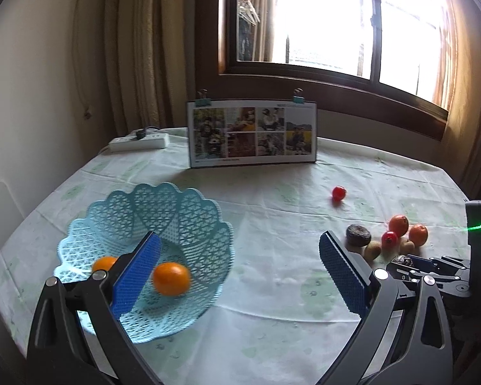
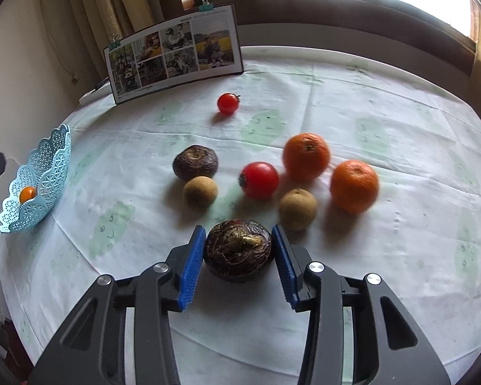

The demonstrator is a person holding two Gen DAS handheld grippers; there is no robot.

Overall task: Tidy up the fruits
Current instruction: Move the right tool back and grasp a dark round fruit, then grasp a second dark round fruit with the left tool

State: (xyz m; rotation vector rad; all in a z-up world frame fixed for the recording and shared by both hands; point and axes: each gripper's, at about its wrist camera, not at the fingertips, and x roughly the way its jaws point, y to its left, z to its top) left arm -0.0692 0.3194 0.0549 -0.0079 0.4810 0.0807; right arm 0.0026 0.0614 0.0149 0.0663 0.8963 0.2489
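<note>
My left gripper (image 1: 240, 272) is open wide above the tablecloth, with nothing between its blue pads. Its left finger overlaps a light blue lattice basket (image 1: 163, 192) that holds two oranges (image 1: 171, 278). In the right wrist view my right gripper (image 2: 239, 256) is shut on a dark brown wrinkled fruit (image 2: 237, 250), with a pad against each side, low over the cloth. Beyond it lie two oranges (image 2: 306, 156), a red tomato (image 2: 259, 180), two tan round fruits (image 2: 200, 191), another dark brown fruit (image 2: 195, 162) and a small tomato (image 2: 228, 103) farther back. The basket (image 2: 48, 154) stands far left.
A clipped photo board (image 1: 253, 133) stands upright at the back of the table, below a window. A white power strip (image 1: 139, 141) lies at the back left corner by the curtain. The white tablecloth (image 1: 272, 288) stretches between the basket and the fruit cluster.
</note>
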